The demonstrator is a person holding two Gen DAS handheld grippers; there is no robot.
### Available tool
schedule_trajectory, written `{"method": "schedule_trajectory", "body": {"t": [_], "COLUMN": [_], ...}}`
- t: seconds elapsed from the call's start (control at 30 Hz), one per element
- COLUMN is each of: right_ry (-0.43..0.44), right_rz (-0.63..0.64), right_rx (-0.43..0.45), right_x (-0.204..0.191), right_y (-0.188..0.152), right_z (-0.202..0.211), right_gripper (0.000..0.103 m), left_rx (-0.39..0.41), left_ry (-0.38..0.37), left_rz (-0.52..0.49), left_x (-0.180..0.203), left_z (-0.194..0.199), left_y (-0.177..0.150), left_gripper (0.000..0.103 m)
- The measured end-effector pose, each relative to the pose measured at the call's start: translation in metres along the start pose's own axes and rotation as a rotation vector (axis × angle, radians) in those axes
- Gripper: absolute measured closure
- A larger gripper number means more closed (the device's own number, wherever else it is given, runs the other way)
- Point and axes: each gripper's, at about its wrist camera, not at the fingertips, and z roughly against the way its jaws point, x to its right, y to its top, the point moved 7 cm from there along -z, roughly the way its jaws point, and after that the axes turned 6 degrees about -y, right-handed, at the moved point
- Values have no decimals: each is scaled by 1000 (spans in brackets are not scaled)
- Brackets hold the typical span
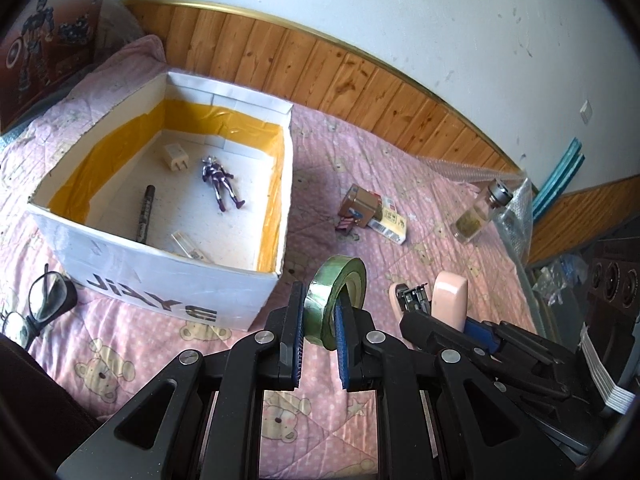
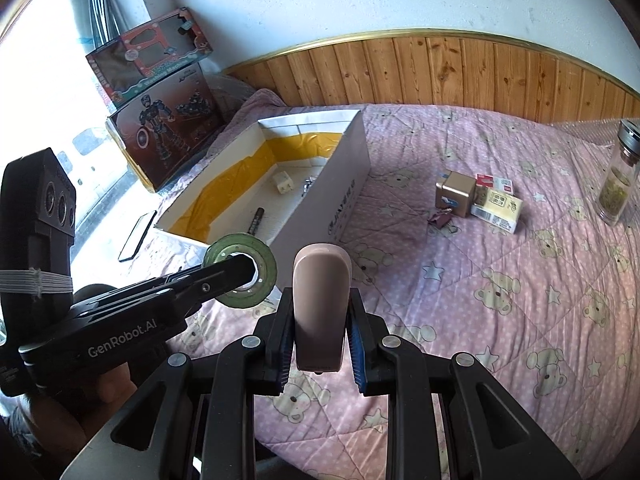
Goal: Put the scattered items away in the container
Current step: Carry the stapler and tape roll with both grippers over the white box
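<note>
My left gripper [image 1: 320, 300] is shut on the rim of a green tape roll [image 1: 340, 276], held in the air just right of the near corner of the white cardboard box [image 1: 180, 292]. The box is lined with yellow tape and holds a charger plug [image 1: 175, 158], a toy figure [image 1: 220, 184], a black marker [image 1: 144, 212] and a small clear piece [image 1: 188, 246]. My right gripper [image 2: 320, 300] is shut on a pink stapler [image 2: 320, 280], upright above the pink quilt. In the right wrist view the left gripper [image 2: 240, 266] and tape roll [image 2: 266, 280] sit beside the box wall [image 2: 340, 200].
On the quilt right of the box lie a small brown box [image 1: 360, 204], a yellowish card pack [image 1: 390, 222] and a binder clip [image 1: 346, 226]. A glass bottle [image 1: 480, 212] stands farther right. Glasses [image 1: 40, 304] and a phone [image 2: 138, 236] lie left of the box. Toy cartons [image 2: 168, 136] lean behind.
</note>
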Motion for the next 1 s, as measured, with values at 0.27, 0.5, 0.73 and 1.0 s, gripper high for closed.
{"method": "schedule_trajectory", "body": {"t": [0.27,0.5,0.73,1.0], "right_ry": [29,53,70,107], "right_rz": [47,73,94,95], "right_rx": [5,15,9,-4], "right_x": [-23,-39,-56,-77], "right_y": [13,28,40,53], "right_z": [-2,-5,-16,-35], "right_gripper": [78,78,78,78], "left_rx": [37,63,82,103], "left_ry": [8,17,22,42], "left_rz": [30,55,79,97], "left_x": [-16,-32,-49,-70], "left_z": [13,21,28,34], "left_y": [11,21,32,47], "left_gripper": [89,89,89,89]}}
